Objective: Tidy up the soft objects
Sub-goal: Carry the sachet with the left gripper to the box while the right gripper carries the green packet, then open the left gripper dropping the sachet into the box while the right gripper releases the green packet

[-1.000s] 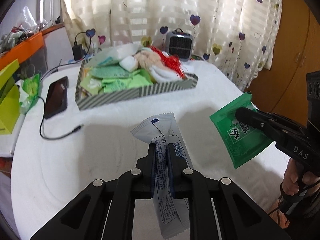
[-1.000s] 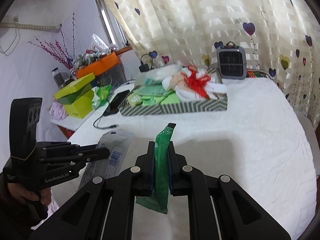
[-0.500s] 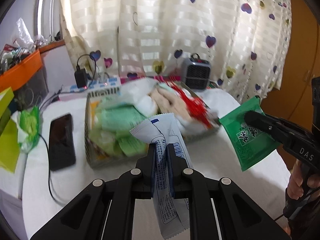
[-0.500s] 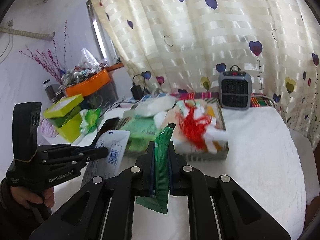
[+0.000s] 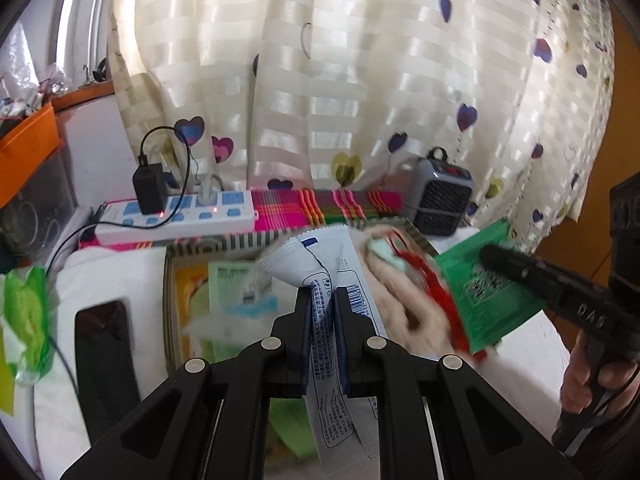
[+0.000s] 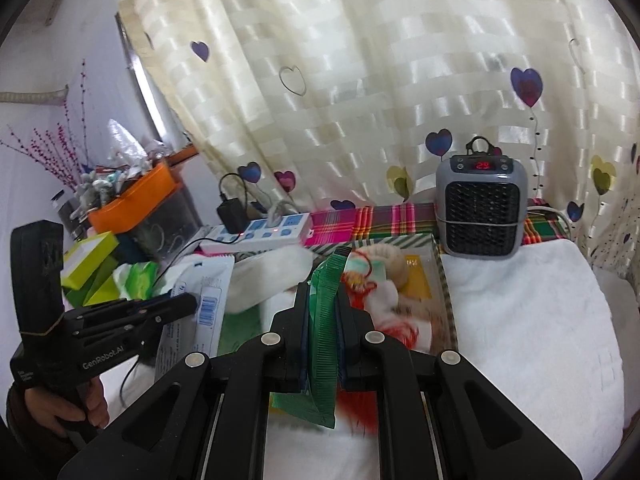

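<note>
The white packet [image 5: 325,280] sat pinched on edge between the pads of my left gripper [image 5: 322,300], its crimped top flaring toward twelve o'clock and its printed tail hanging below the jaws toward six. It hung over the striped tray [image 5: 224,240], which was already crowded with pale green packs [image 5: 224,280] and a beige plush toy [image 5: 400,300] trailing red string [image 5: 436,300]; motion blur smeared most of that pile. At three o'clock from the packet my right gripper [image 5: 486,254] was clamped on the green sachet [image 5: 480,300], which hung over the tray's right end, with my right hand [image 5: 588,376] wrapped round the handle at four o'clock.

From the right wrist view the green sachet [image 6: 326,320] stood edge-on between the closed jaws of the right gripper [image 6: 323,304], above the same tray [image 6: 444,280]. At nine o'clock my left gripper [image 6: 192,302] carried the white packet [image 6: 204,300], my left hand [image 6: 60,408] low at eight.

Beyond the tray, at twelve, ran a checked pink cloth [image 5: 320,204] with a white power strip [image 5: 180,216] at eleven and a grey heater [image 6: 480,208] at one. A dark phone [image 5: 104,332] lay on the white blanket [image 6: 520,320] at nine, and the heart-print curtain [image 5: 360,80] closed off the back
</note>
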The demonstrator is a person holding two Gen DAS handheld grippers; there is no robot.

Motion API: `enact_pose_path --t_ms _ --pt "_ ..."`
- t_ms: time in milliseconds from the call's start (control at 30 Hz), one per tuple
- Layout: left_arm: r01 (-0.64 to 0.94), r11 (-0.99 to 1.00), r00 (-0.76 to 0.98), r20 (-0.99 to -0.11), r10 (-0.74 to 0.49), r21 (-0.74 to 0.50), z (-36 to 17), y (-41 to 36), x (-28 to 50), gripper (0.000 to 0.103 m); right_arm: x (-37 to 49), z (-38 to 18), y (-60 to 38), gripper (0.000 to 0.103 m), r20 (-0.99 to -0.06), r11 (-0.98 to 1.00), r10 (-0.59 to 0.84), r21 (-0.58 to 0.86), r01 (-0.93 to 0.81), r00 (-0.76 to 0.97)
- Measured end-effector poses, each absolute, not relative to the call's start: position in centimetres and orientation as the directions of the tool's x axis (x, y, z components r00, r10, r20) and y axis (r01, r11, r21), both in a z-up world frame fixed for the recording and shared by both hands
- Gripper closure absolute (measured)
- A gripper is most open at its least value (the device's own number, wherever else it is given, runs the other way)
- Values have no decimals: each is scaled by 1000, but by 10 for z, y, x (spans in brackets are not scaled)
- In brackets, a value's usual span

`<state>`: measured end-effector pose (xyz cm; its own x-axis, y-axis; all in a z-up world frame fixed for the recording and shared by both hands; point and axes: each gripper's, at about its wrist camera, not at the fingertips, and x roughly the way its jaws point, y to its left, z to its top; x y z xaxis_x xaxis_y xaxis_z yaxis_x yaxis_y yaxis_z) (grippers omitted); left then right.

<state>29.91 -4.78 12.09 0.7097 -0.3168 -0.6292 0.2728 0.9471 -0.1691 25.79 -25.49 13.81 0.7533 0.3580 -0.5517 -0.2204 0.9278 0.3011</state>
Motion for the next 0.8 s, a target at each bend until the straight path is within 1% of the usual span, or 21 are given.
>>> enact_pose_path --t_ms 167,233,433,500,567,667,733,767,800 --pt "246 947 688 -650 -321 -207 103 -43 335 92 293 118 -252 92 -579 922 365 334 -196 729" --pt "245 946 671 -667 -324 -213 93 -43 343 92 305 106 -251 92 -603 926 356 329 -184 714" --pt "252 947 655 -685 -320 -201 75 -49 350 89 312 91 -246 83 -632 958 279 229 -170 723" --pt "248 949 654 -688 -314 -197 72 -49 352 87 313 87 -246 80 -640 963 263 217 -159 721" --pt "248 950 652 -692 -310 -191 69 -51 352 86 313 83 -248 80 -647 967 248 206 -149 721" --pt "250 951 646 -700 -305 -184 68 -53 352 81 313 81 -250 78 -648 966 253 214 -147 718" --pt "248 952 644 -703 -302 -181 69 -54 351 79 312 82 -250 73 -650 970 236 199 -138 722" --pt "245 952 642 -705 -300 -182 70 -54 350 75 311 83 -250 72 -652 972 228 192 -133 724" --pt "242 953 640 -709 -297 -181 70 -55 349 70 310 84 -250 66 -650 973 223 189 -129 727"
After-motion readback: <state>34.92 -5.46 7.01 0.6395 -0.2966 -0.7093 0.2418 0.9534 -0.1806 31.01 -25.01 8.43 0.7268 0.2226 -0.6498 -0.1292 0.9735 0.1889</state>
